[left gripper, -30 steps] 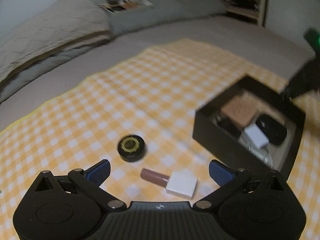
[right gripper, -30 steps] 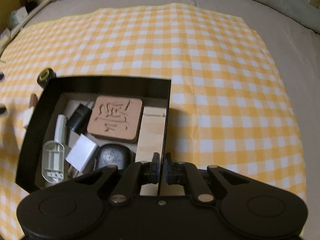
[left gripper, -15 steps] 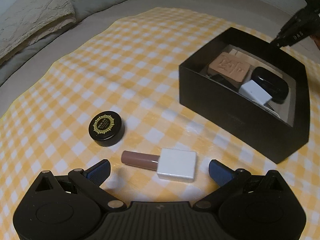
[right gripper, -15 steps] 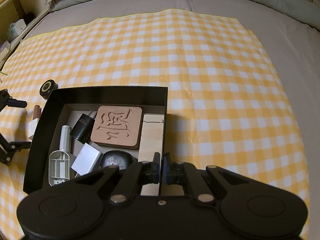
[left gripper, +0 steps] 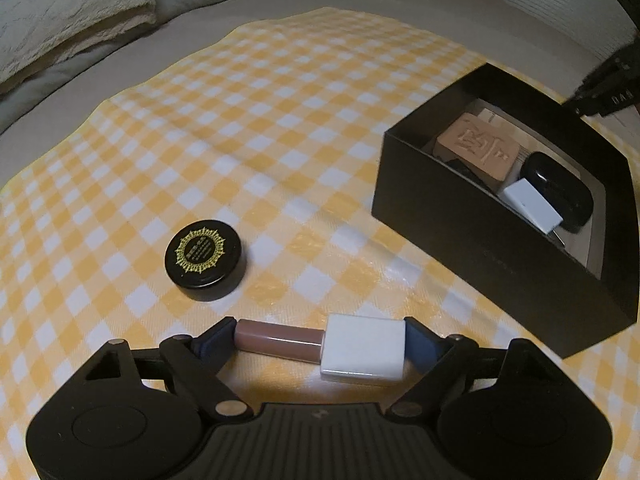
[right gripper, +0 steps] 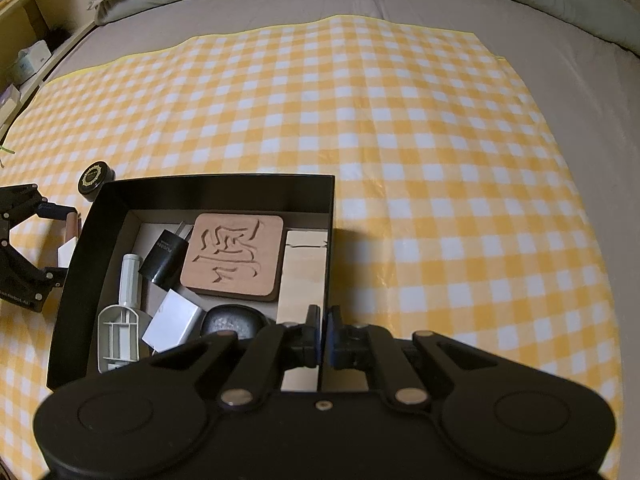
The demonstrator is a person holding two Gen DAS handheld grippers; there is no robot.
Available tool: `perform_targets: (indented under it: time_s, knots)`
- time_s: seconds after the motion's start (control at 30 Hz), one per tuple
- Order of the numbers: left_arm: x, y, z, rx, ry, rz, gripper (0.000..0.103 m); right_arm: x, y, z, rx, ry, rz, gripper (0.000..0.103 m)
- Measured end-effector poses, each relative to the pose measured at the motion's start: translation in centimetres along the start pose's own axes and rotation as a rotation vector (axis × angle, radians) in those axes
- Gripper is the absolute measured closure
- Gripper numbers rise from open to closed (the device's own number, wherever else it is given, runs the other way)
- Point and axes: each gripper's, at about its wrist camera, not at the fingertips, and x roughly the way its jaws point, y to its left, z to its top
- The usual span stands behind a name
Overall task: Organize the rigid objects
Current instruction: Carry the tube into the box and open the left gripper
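A brown lip-gloss tube with a square white cap [left gripper: 320, 344] lies on the yellow checked cloth. My left gripper [left gripper: 320, 340] has closed on it end to end, one pad at the tube end, one at the cap. A round black tin with a gold pattern [left gripper: 204, 254] sits just beyond it. A black box [left gripper: 492, 248] stands at right, holding a carved wooden coaster [right gripper: 232, 256], a white charger [right gripper: 174, 320], a black plug [right gripper: 164, 258], a grey scoop [right gripper: 120, 332] and a dark pebble-shaped case [right gripper: 234, 320]. My right gripper [right gripper: 323, 332] is shut on the box's right wall [right gripper: 328, 240].
The checked cloth [right gripper: 400, 120] covers a grey bed. Pillows and a folded blanket [left gripper: 60, 20] lie at the far left. Shelves [right gripper: 28, 52] stand beside the bed. The left gripper also shows in the right wrist view [right gripper: 36, 236], left of the box.
My left gripper has come down and forward over the lip-gloss tube and its fingers have closed from wide open onto it. My right gripper keeps its hold on the box wall.
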Motion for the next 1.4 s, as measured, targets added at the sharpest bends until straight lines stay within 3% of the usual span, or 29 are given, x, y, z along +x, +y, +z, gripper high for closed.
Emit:
perform_targets:
  time_s: [0.17, 0.27, 0.43, 0.53, 0.73, 0.87, 1.0, 1.13, 1.4]
  knots:
    - [-0.8, 0.2, 0.4, -0.042, -0.011, 0.071, 0.016, 0.1, 0.0, 0.1, -0.001, 0.0, -0.001, 0.099]
    - [-2.9, 0.7, 1.2, -0.122, -0.084, 0.083, 0.016, 0.1, -0.1, 0.1, -0.003, 0.0, -0.002, 0.099]
    - [-7.4, -0.5, 2.9, -0.184, -0.232, 0.041, 0.016, 0.2, -0.1, 0.1, -0.001, 0.001, -0.002, 0.099]
    - [-8.8, -2.4, 3.6, -0.204, -0.271, -0.008, 0.016, 0.2, -0.1, 0.2, -0.004, 0.001, -0.003, 0.099]
    - [-7.8, -7.7, 5.0, -0.28, -0.195, -0.143, 0.016, 0.2, -0.1, 0.2, -0.006, 0.003, -0.01, 0.099]
    - [-6.3, -10.6, 4.9, -0.322, -0.146, -0.185, 0.016, 0.4, 0.1, 0.1, -0.014, 0.005, -0.021, 0.099]
    - [-4.9, -12.0, 4.9, -0.419, -0.133, -0.162, 0.016, 0.3, 0.1, 0.1, -0.013, 0.005, -0.019, 0.099]
    - [-3.8, -12.5, 4.8, -0.546, -0.113, -0.189, 0.016, 0.5, 0.2, 0.2, -0.016, 0.006, -0.021, 0.099]
    - [-2.9, -14.0, 4.5, -0.582, -0.1, -0.109, 0.016, 0.5, 0.2, 0.2, -0.017, 0.006, -0.022, 0.099]
